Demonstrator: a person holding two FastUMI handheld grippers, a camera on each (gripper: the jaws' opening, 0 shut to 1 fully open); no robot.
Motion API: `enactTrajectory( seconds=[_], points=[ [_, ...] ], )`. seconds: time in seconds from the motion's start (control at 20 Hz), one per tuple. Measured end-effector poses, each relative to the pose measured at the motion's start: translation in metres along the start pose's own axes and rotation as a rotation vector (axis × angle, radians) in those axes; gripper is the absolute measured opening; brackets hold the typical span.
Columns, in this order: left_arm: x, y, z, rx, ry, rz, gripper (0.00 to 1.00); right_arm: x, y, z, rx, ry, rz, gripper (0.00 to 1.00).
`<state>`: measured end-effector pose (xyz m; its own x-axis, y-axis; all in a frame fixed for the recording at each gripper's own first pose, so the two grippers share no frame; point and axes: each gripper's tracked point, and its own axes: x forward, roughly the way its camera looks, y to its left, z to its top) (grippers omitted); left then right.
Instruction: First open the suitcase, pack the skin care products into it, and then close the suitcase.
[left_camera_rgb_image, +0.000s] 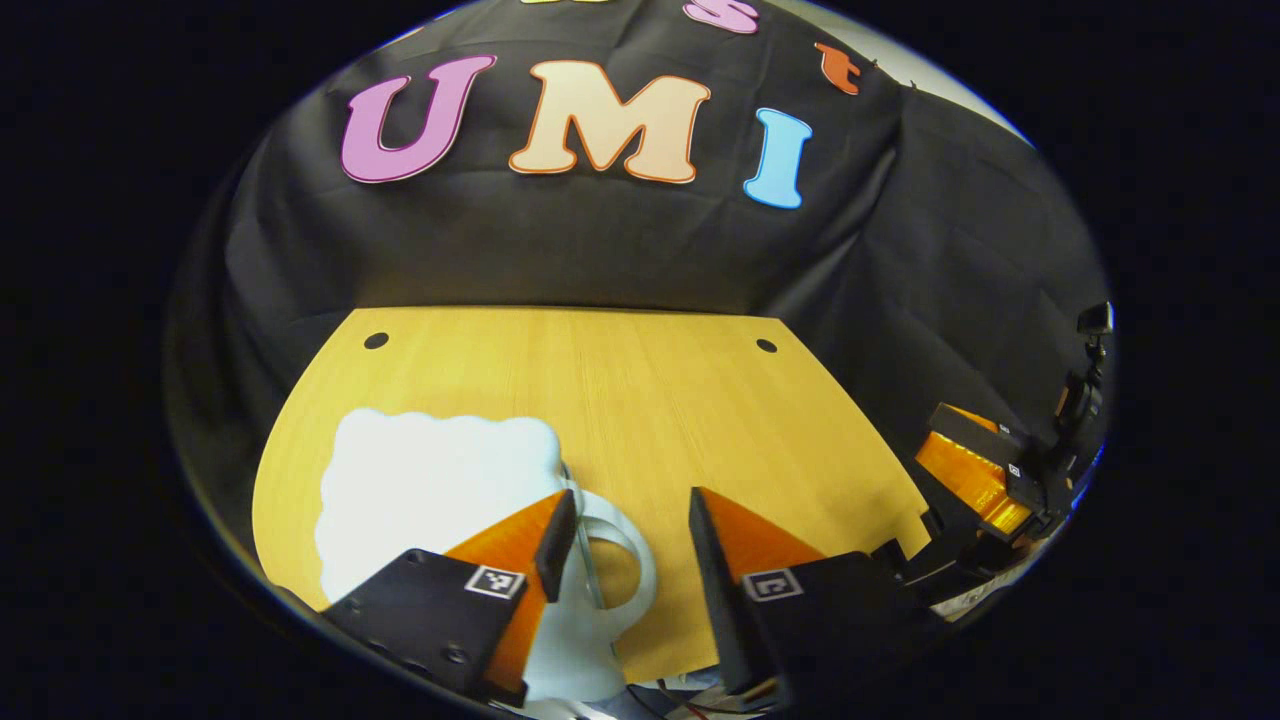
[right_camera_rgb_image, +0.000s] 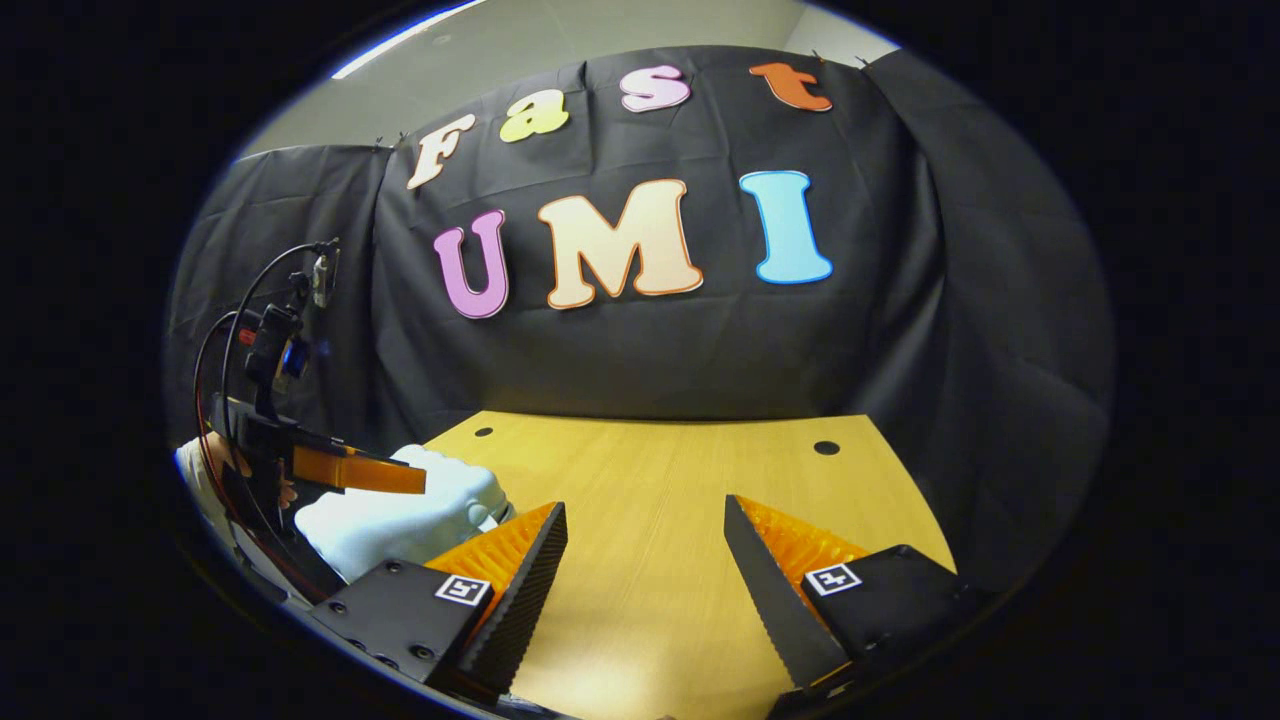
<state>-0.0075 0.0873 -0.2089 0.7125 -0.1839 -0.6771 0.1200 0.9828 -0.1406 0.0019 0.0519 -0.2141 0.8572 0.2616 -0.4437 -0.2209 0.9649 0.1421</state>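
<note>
Nearest the lens in the left gripper view, the left gripper (left_camera_rgb_image: 630, 545) is hovering with its fingers apart and nothing between them, its left finger overlapping a white suitcase (left_camera_rgb_image: 420, 500) whose looped handle (left_camera_rgb_image: 625, 565) is lying just beside that finger. The suitcase is sitting closed on the near left part of the wooden tabletop (left_camera_rgb_image: 650, 400); no skin care products are identifiable. In the right gripper view, the right gripper (right_camera_rgb_image: 645, 560) is likewise standing apart and empty over bare wood, with the suitcase (right_camera_rgb_image: 400, 515) to its left under the other gripper (right_camera_rgb_image: 345, 465).

Risks, as judged: a finger may be catching the handle and dragging the light case toward the near edge; the two grippers may be colliding over the case. Open room is lying toward the centre and far right.
</note>
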Motion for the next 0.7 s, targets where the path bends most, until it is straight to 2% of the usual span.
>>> enactTrajectory(
  seconds=[0.05, 0.2, 0.25, 0.4, 0.45, 0.5, 0.6, 0.7],
  points=[
    [0.0, -0.003, 0.007, 0.011, -0.039, 0.024, 0.73, -0.002, -0.006, 0.009, -0.01, -0.022, 0.001, 0.98],
    [-0.01, -0.019, 0.042, 0.044, -0.207, 0.119, 0.79, -0.004, -0.027, 0.045, -0.022, -0.109, -0.026, 0.98],
    [-0.015, -0.022, 0.052, 0.047, -0.262, 0.156, 0.87, -0.007, -0.03, 0.058, -0.014, -0.139, -0.031, 0.98],
    [-0.029, -0.03, 0.076, 0.034, -0.389, 0.225, 0.89, -0.014, -0.033, 0.092, -0.001, -0.224, -0.052, 0.98],
    [-0.032, -0.036, 0.08, 0.021, -0.418, 0.217, 0.92, -0.018, -0.03, 0.098, 0.01, -0.238, -0.057, 0.93],
    [-0.033, -0.042, 0.083, 0.009, -0.436, 0.202, 0.9, -0.023, -0.028, 0.104, 0.019, -0.257, -0.066, 0.97],
    [-0.035, -0.048, 0.092, 0.001, -0.447, 0.165, 0.9, -0.033, -0.031, 0.116, 0.02, -0.293, -0.116, 0.97],
    [-0.04, -0.048, 0.11, 0.042, -0.474, 0.142, 0.91, -0.046, -0.02, 0.128, -0.005, -0.337, -0.124, 0.97]
  ],
)
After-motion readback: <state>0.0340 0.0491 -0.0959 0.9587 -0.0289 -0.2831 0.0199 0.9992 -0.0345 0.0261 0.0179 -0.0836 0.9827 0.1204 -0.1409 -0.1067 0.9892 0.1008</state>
